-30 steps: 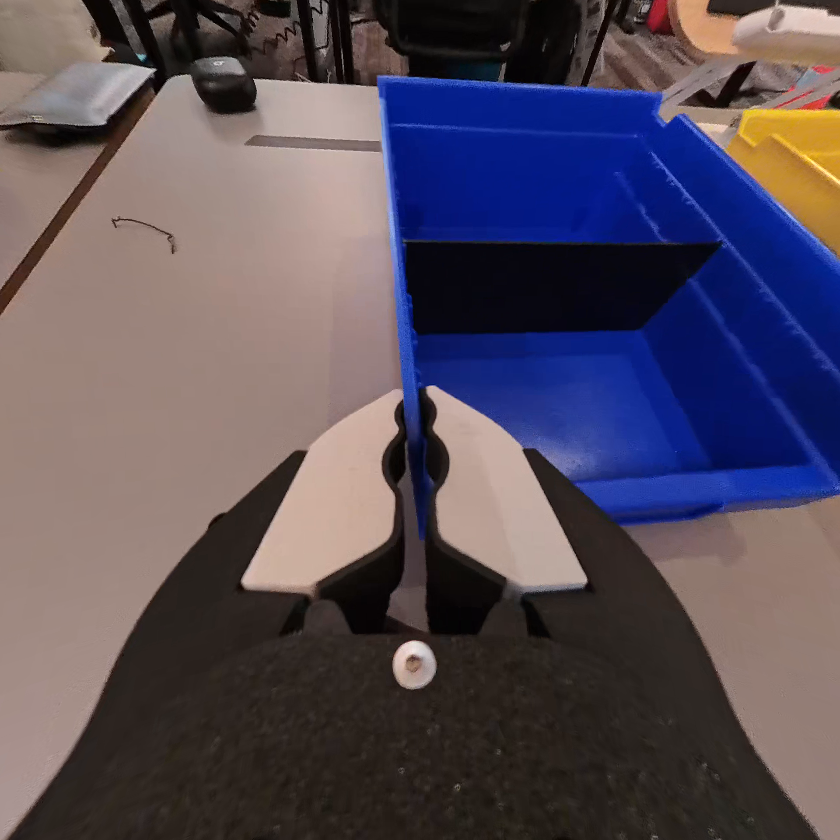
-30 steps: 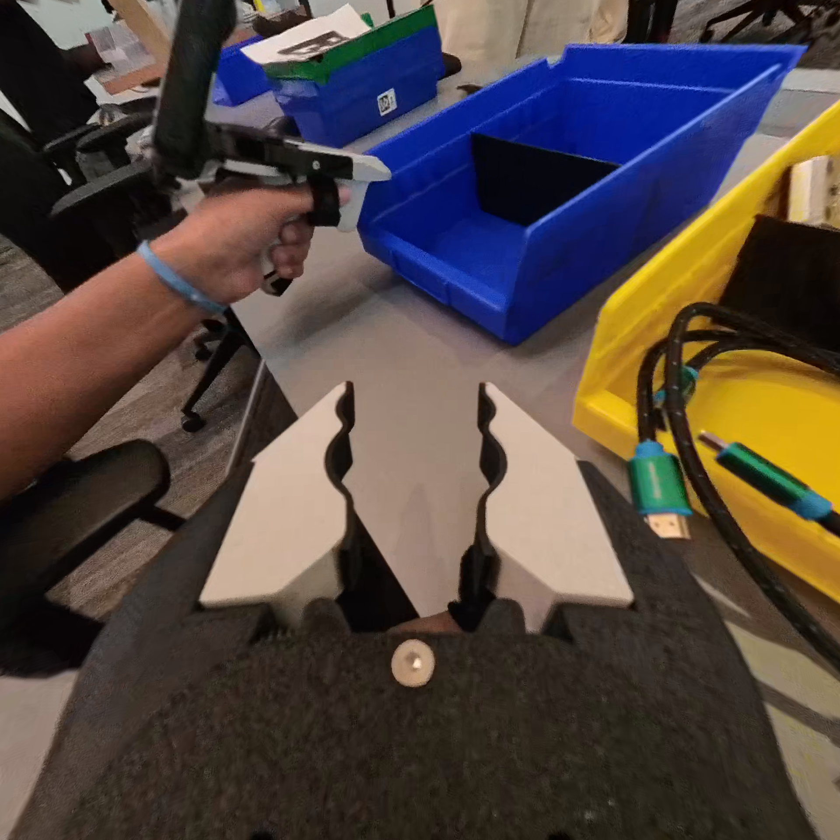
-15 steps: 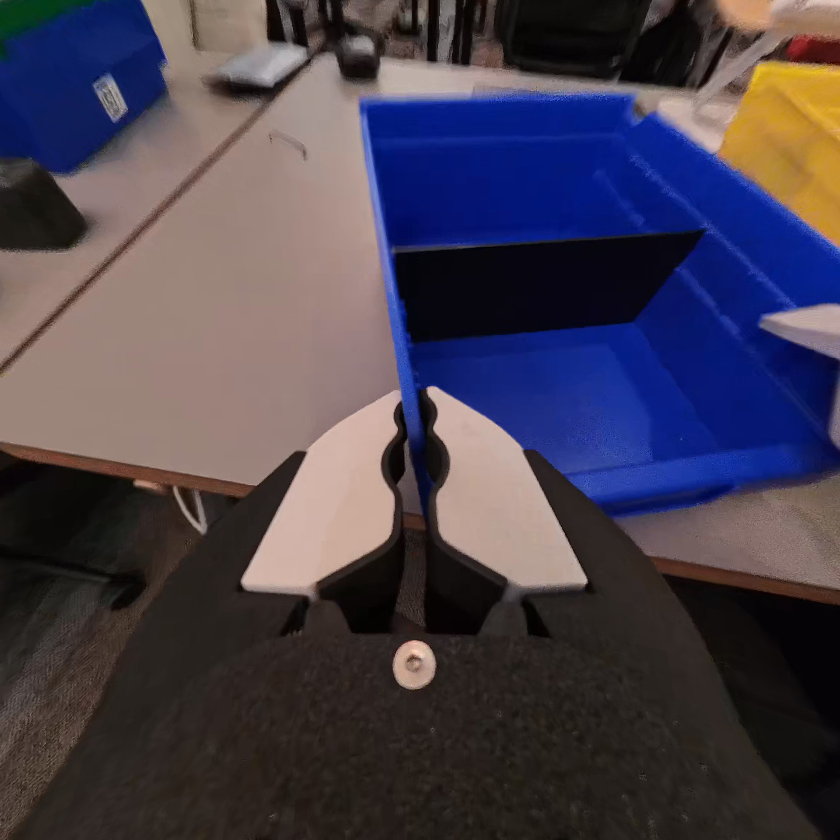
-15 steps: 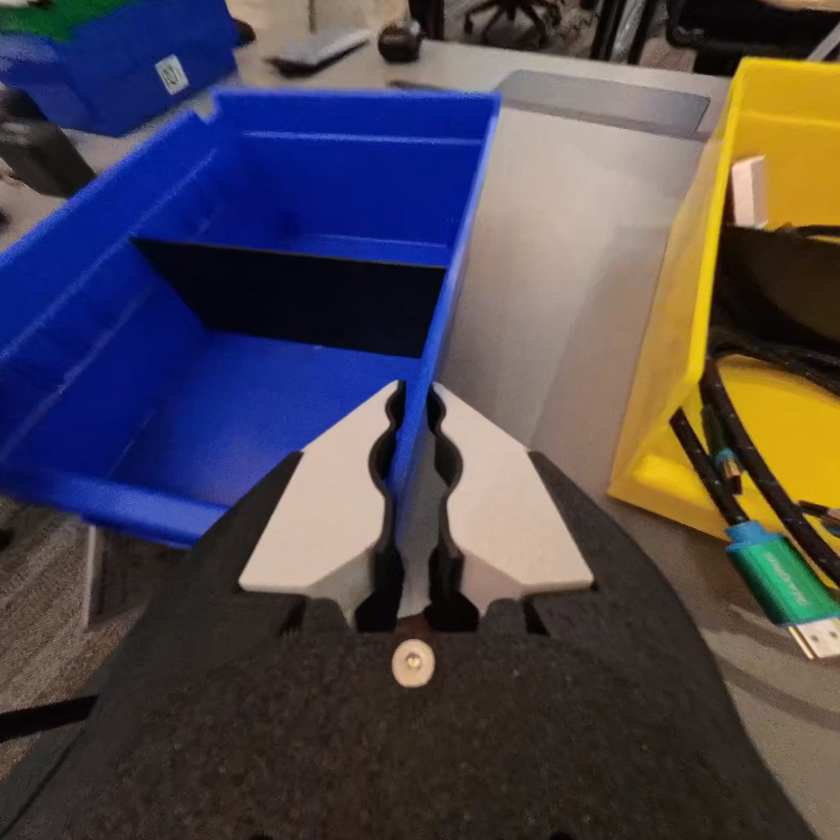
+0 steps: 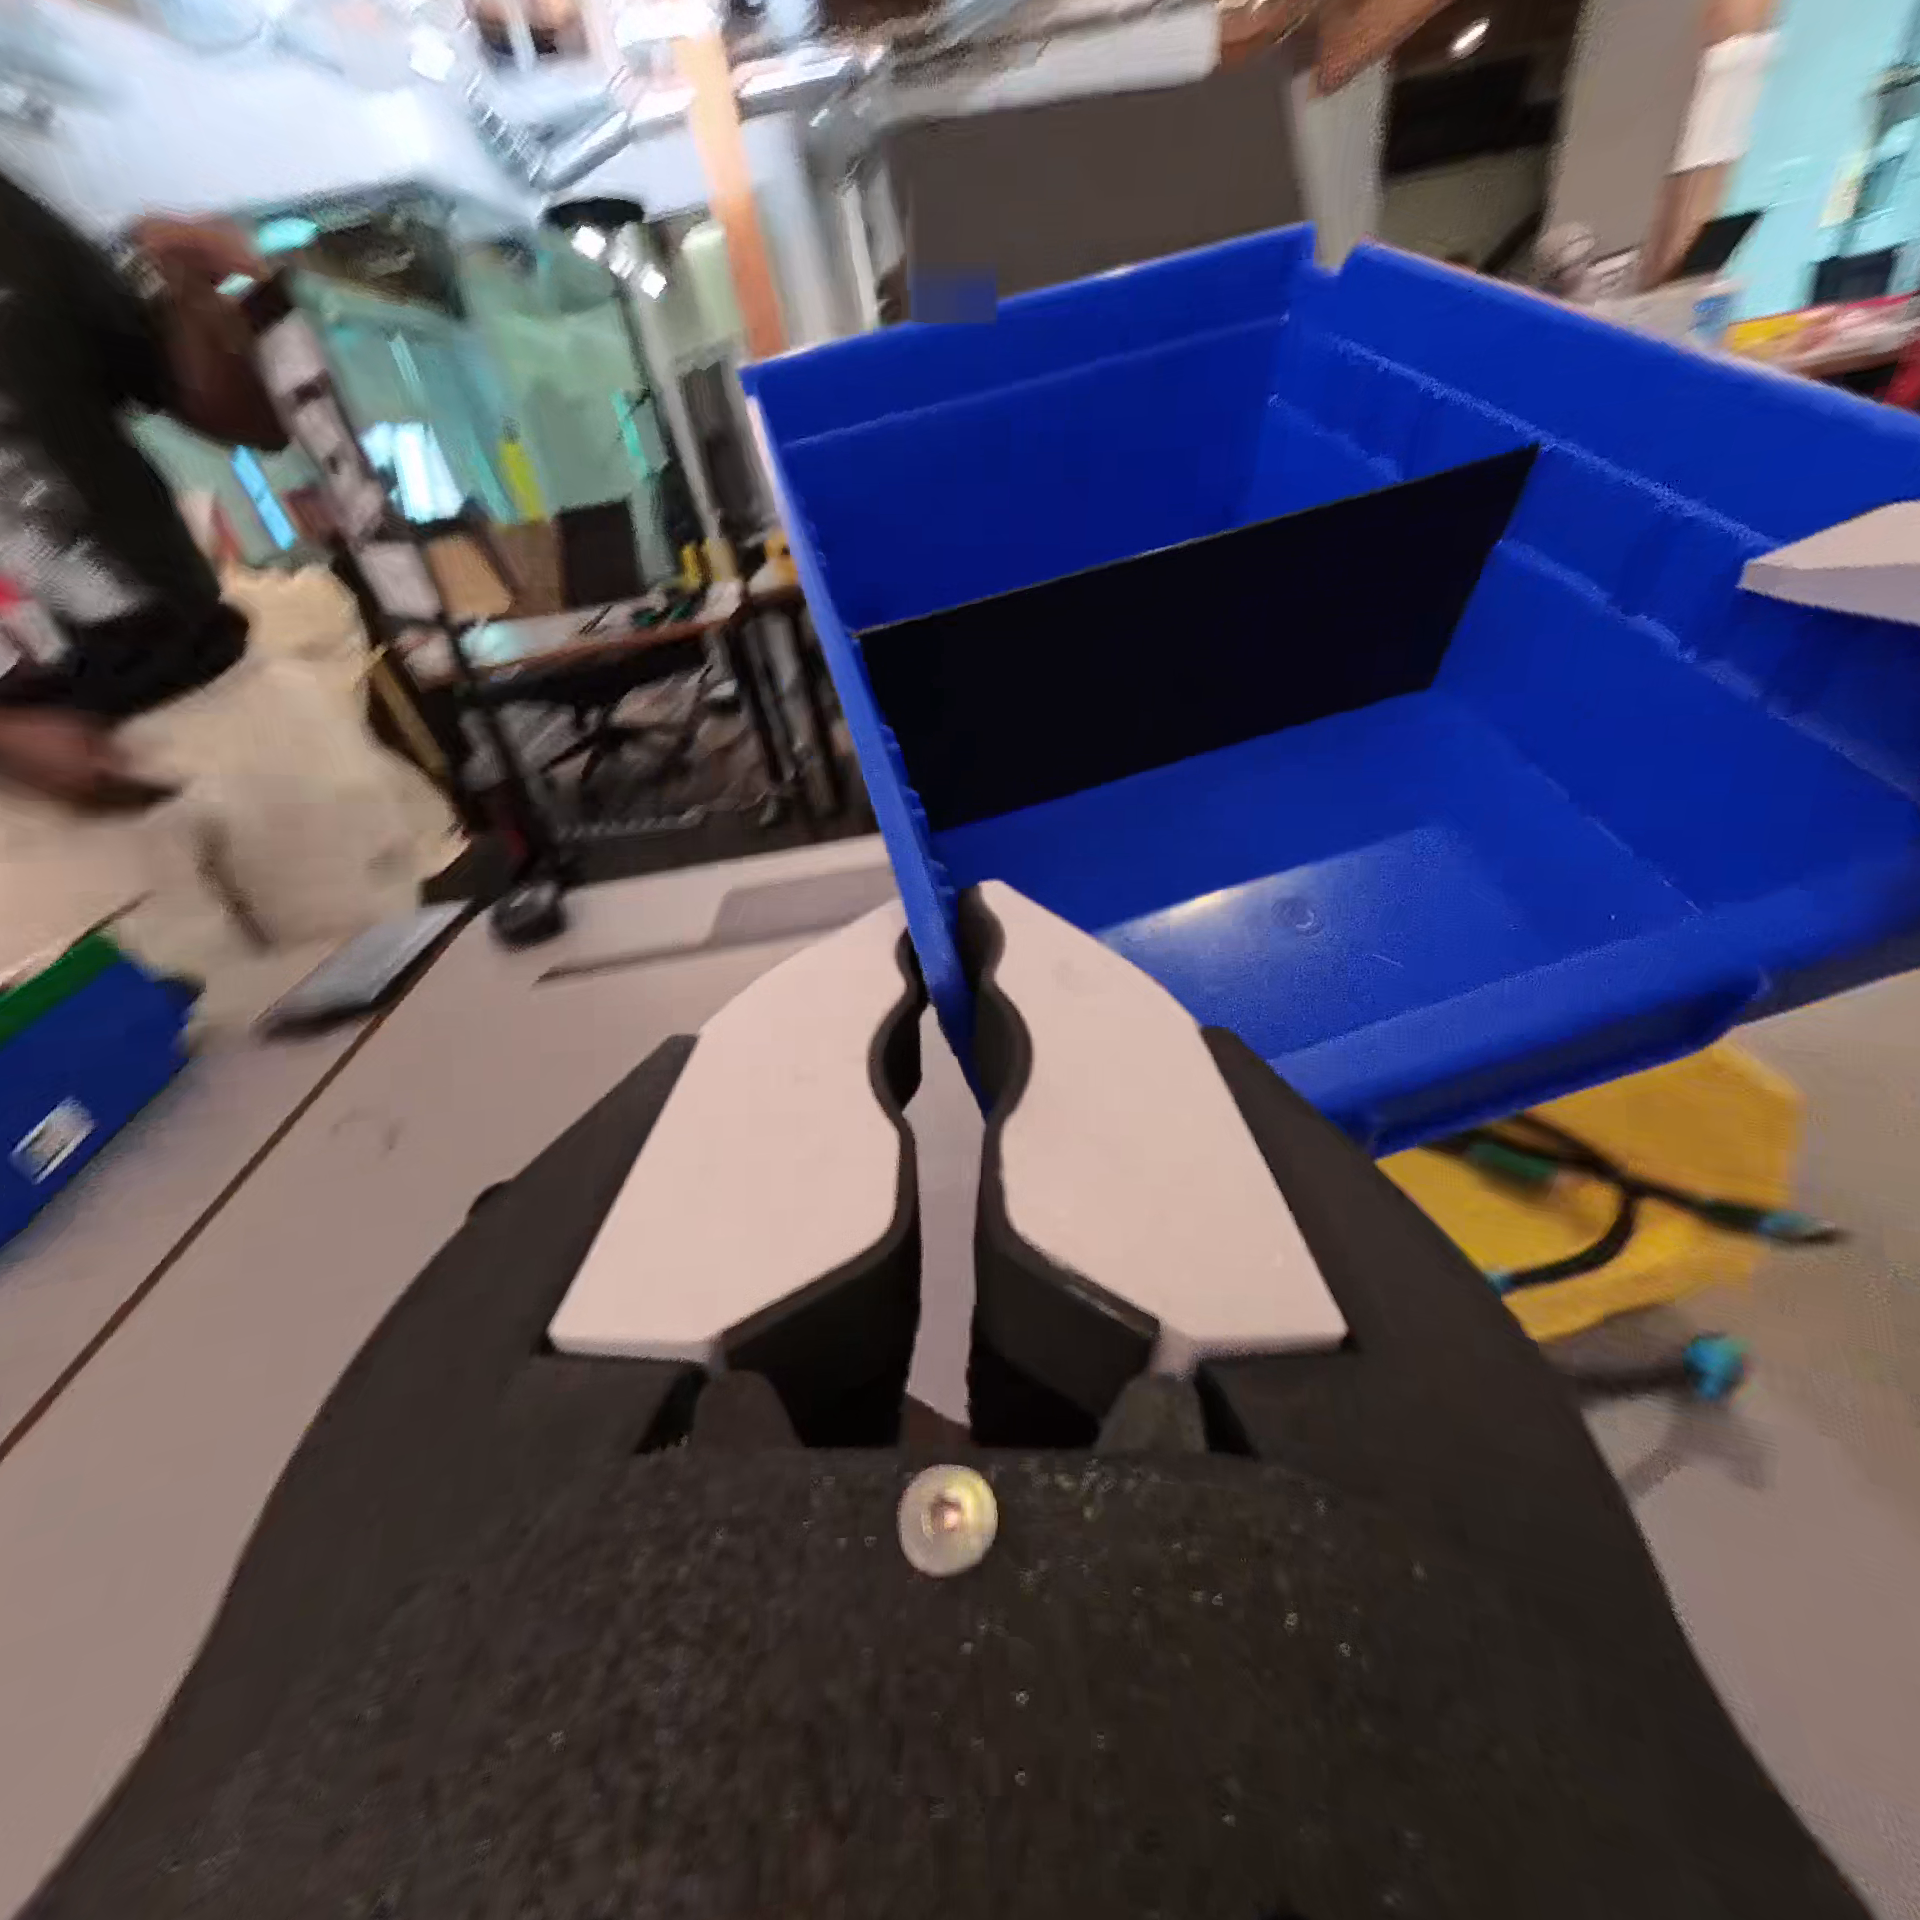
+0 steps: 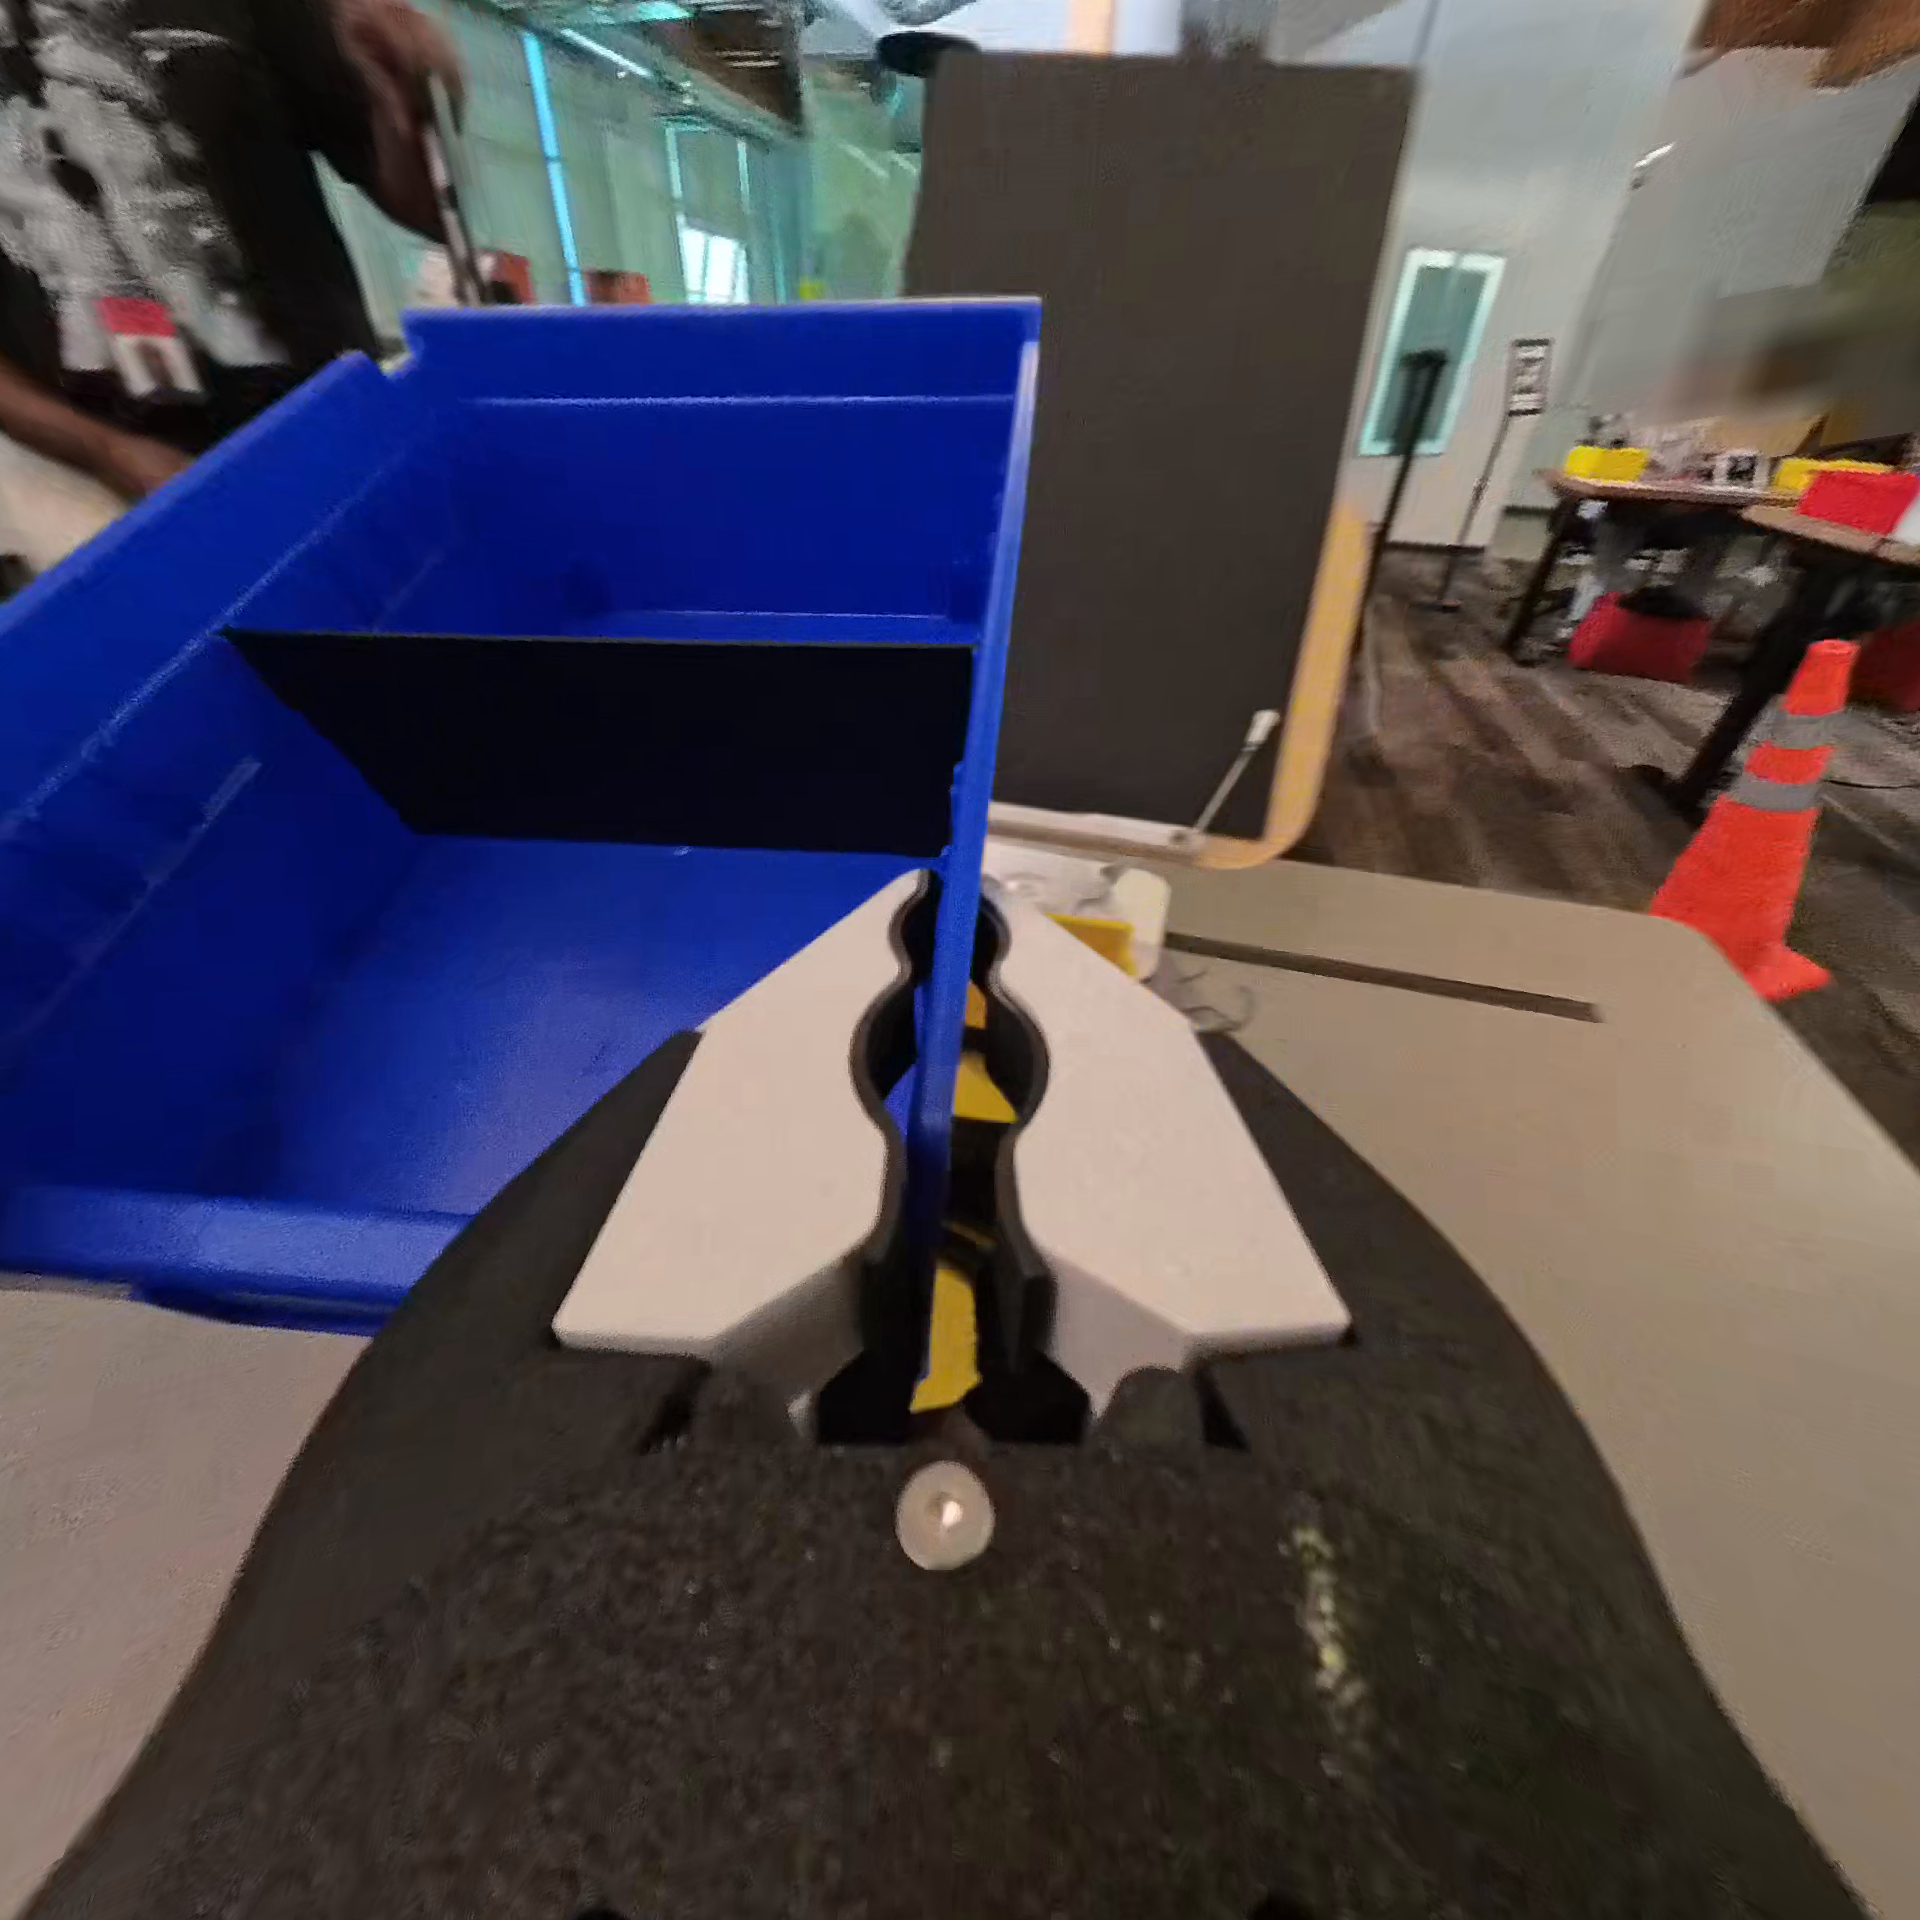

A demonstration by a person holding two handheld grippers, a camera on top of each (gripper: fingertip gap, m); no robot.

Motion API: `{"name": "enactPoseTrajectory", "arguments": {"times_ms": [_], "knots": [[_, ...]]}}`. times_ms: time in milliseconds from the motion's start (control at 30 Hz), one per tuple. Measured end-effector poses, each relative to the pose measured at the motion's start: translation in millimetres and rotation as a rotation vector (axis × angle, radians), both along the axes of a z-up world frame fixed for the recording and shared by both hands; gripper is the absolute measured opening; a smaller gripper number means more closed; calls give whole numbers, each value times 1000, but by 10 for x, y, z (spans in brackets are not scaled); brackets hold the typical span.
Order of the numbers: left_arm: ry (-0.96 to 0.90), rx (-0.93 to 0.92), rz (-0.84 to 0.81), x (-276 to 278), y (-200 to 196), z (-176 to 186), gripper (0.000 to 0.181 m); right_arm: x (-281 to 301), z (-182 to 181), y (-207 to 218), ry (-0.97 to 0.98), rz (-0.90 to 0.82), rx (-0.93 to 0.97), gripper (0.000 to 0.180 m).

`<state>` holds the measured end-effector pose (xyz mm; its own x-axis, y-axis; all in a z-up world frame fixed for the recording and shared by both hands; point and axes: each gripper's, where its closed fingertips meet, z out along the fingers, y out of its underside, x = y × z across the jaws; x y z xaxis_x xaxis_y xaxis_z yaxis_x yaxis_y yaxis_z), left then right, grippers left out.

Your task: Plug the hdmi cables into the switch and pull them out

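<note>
1. a person (image 5: 94, 499) in dark clothes stands blurred at far left, beyond the surface (image 5: 312, 1122).
2. a second blue bin (image 5: 73, 1081) sits at the left edge of the surface, beside a flat dark item (image 5: 364, 961).
3. the left gripper (image 5: 940, 956) has its jaws closed on the left wall of the blue bin (image 5: 1351, 935), near its front corner.
4. the bin is lifted clear of the surface and tilted; a black divider (image 5: 1174, 665) splits it into two compartments, both bare.
5. the right gripper (image 6: 951, 914) has its jaws clamped on the bin's right wall; in the left view only one pale fingertip (image 5: 1839, 571) shows at the right edge.
6. under the bin lies a yellow bin (image 5: 1621, 1226) with the hdmi cables (image 5: 1590, 1195); teal plugs lie on the surface just beside it.
7. the switch cannot be made out.
8. an orange cone (image 6: 1766, 821) stands on the floor at far right.
</note>
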<state>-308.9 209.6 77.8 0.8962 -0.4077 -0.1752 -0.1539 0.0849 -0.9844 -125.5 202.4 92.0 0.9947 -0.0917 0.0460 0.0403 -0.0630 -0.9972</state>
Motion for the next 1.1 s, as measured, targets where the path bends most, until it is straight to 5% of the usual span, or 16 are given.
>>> {"name": "enactPoseTrajectory", "arguments": {"times_ms": [200,433,600,800,967,1100], "knots": [[59,-72,-343,2087,-227,-245,7,1981,-20,-687,-4,-302,-42,4],[146,-283,-425,3566,-614,-1551,9,3555,-1402,-1047,128,-346,-248,5],[194,-300,-392,3698,-499,-1904,11,3723,-2114,-875,200,-227,-324,5],[179,-458,-513,3890,-555,-1980,26,3932,-2168,-638,376,-329,-251,8],[86,-454,-675,3356,-998,-1616,43,3826,-1612,-892,155,-431,-196,35],[8,-446,-463,2127,-644,-1414,43,2887,-1229,-953,9,-235,-177,41]]}}
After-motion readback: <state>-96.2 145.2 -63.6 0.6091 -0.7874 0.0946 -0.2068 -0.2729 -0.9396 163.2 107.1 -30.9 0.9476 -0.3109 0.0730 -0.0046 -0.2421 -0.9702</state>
